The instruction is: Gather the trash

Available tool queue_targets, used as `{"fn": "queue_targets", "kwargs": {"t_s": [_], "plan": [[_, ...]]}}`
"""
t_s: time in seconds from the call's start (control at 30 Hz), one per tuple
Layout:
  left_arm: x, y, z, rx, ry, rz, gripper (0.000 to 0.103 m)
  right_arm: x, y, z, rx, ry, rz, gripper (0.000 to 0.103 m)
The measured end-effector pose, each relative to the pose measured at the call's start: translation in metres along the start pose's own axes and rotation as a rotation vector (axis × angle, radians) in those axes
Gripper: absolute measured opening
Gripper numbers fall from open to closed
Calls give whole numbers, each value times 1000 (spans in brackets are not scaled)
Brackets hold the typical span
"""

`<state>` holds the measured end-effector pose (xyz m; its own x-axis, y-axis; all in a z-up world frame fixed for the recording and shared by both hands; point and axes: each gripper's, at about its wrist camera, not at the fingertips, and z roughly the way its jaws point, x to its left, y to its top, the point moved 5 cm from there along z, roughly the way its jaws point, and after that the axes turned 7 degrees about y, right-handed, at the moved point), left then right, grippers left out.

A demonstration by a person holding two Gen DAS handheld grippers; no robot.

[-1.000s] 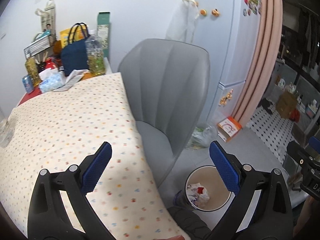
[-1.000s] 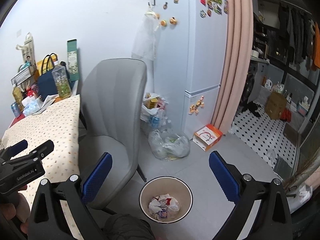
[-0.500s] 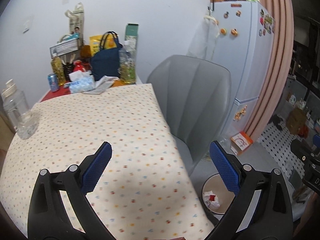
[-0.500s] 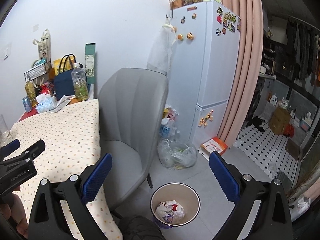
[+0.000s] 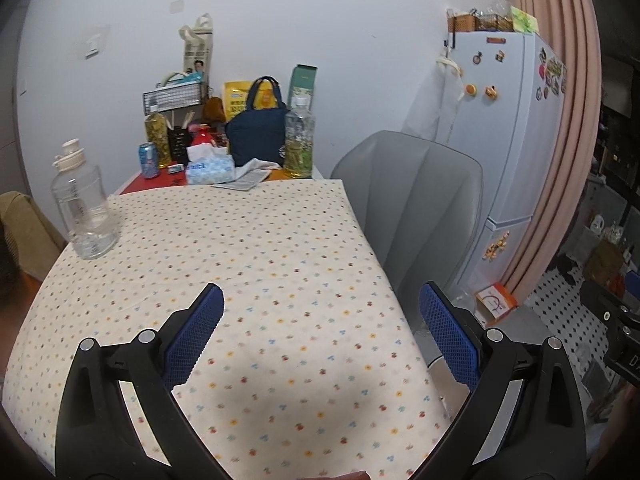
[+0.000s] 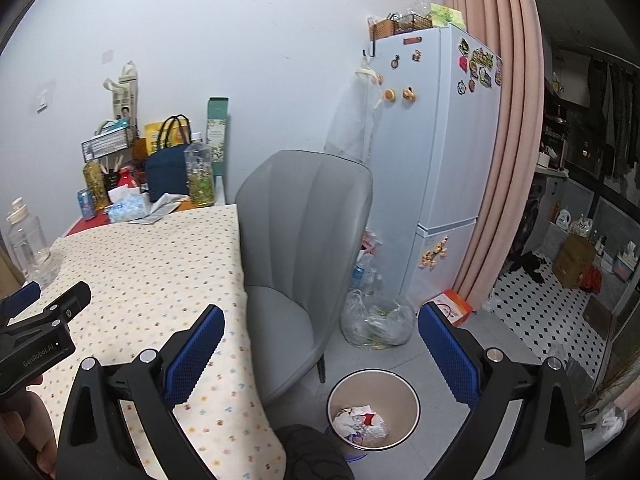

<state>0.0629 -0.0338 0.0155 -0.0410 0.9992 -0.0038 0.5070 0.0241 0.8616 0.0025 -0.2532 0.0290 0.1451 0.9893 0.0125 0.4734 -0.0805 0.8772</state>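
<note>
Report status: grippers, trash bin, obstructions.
Left gripper open, empty, over dotted tablecloth. Right gripper open, empty. Trash bin on floor, crumpled trash inside. Grey chair between table and bin.

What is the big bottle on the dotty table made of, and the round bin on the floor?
The big bottle looks like clear plastic: you can see the wall through it, and its cap is white. The bin looks like smooth, matte plastic, beige inside, though painted metal is possible. Crumpled paper and wrappers lie in it.
</note>
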Motion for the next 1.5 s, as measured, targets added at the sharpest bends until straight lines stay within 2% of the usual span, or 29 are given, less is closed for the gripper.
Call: {"fn": "queue_targets", "kwargs": {"t_s": [0.57, 1.5], "plan": [[37, -21, -44, -39, 73, -39, 97, 33, -25, -25, -6, 84, -48, 95], [33, -23, -43, -35, 67, -28, 97, 35, -26, -22, 4, 86, -49, 95]]}}
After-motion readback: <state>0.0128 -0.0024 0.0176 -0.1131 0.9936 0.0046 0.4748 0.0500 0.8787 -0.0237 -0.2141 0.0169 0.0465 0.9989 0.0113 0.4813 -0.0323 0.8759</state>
